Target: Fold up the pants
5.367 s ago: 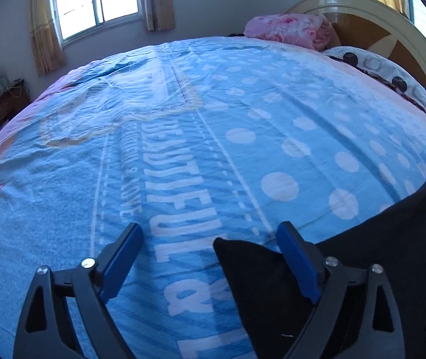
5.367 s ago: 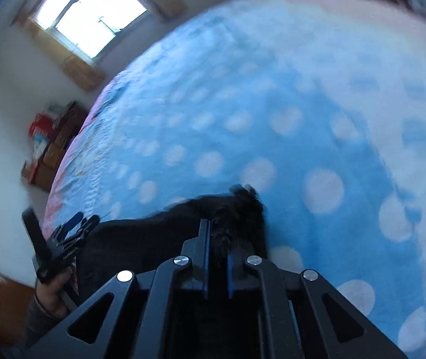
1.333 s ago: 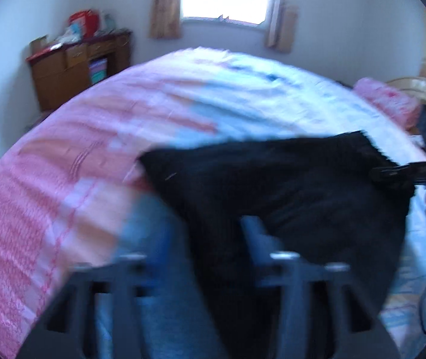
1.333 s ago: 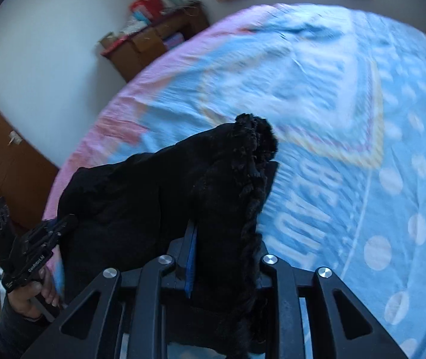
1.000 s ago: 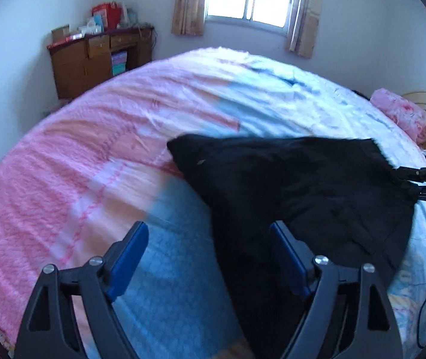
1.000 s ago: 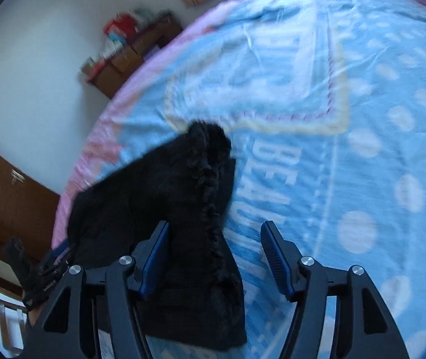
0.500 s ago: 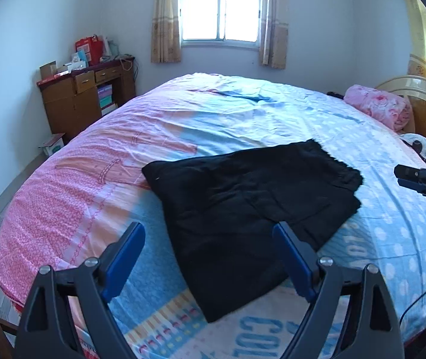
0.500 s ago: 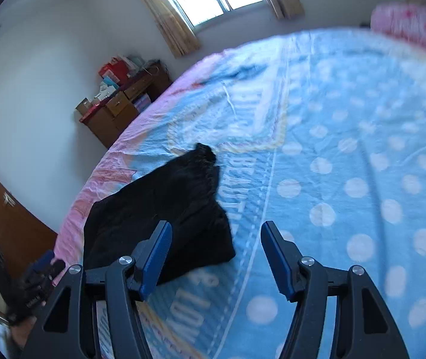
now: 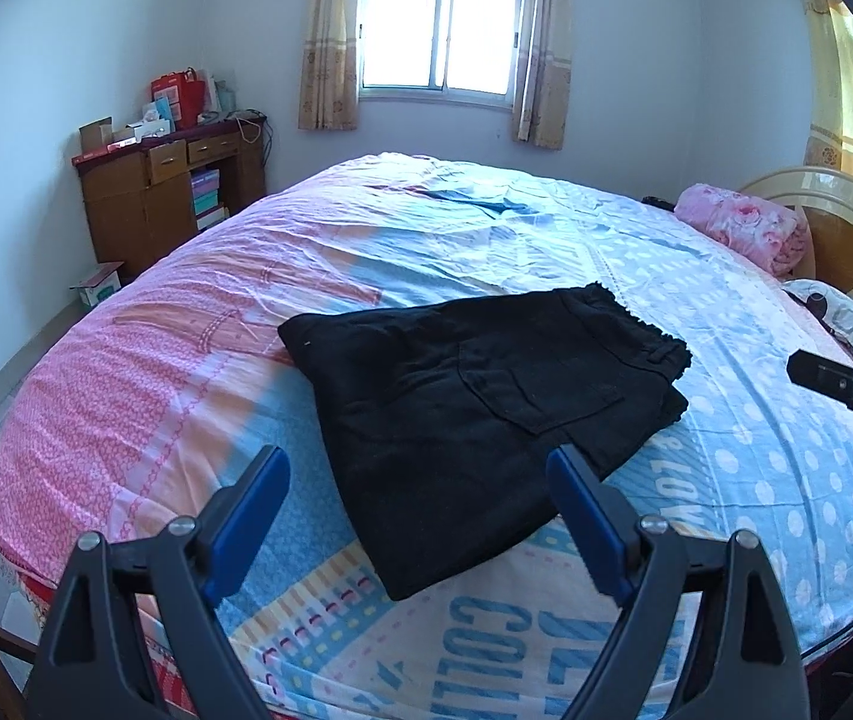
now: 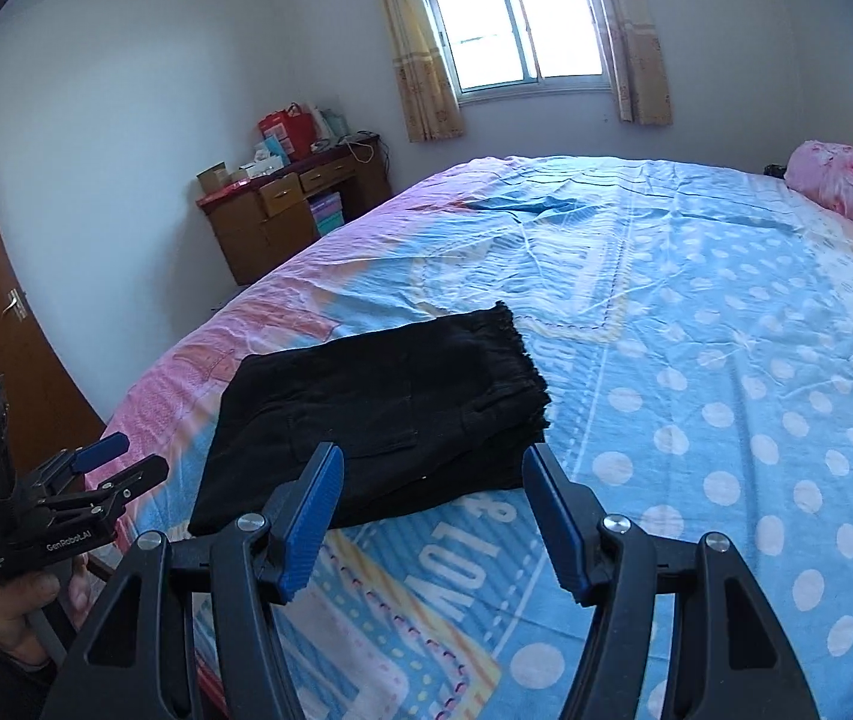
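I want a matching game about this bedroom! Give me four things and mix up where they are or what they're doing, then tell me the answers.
Things:
1. folded black pants
2. rolled pink flowery blanket
3. brown wooden dresser
4. right gripper

Places or states:
A. against the wall, left of the window
B. open, holding nothing
C. flat on the blue and pink bedsheet
D. at the head of the bed, near the headboard

Pairs: 1-C, 2-D, 3-A, 4-B

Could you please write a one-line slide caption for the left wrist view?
Open left gripper hovers above folded black pants lying on the patterned bed.
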The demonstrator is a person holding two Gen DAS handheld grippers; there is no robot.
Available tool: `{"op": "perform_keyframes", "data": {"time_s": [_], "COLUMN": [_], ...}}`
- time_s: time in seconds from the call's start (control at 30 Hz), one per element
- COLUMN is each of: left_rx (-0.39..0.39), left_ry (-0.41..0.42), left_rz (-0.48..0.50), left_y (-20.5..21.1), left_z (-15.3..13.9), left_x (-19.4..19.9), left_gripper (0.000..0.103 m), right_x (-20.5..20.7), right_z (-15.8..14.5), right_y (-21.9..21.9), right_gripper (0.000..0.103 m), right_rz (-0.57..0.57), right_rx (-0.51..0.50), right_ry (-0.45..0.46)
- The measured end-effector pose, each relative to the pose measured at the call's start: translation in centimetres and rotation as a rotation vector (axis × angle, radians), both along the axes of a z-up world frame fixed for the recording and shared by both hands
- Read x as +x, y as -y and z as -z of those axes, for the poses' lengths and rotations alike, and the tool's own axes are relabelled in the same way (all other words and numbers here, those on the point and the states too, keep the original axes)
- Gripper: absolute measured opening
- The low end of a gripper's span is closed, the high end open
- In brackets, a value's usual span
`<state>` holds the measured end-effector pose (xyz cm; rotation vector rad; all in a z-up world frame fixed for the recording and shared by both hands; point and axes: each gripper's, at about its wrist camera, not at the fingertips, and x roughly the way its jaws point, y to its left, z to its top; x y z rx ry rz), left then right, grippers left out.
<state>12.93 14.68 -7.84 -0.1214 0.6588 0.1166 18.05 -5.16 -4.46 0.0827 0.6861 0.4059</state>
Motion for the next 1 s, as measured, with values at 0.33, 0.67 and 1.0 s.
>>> {"op": "perform_keyframes", "data": {"time_s": [0.33,0.67,1.0], "left_rx": [0.011,0.014,0.029], "left_ry": [0.034,0.039,0.046], "left_rz": [0.013,0.020,0.039], "left_y": [0.6,0.9,1.7], "left_z": [-1.0,-1.3,-1.8], "left_x": [-1.1,-1.5,-1.5], "left_gripper": [0.090,0.091,0.093], "right_x": [-1.3,-2.2,-2.6], "right_z": [-0.4,-0.6,-0.8], "right_y": [-0.6,-0.7,-0.8], "right_gripper": [0.064,0.064,0.064], "right_rz": [-0.014,-0.018,-0.023], "right_rx": [-0.011,-0.015,-0.021], "right_ry": [0.016,0.023,0.036]}}
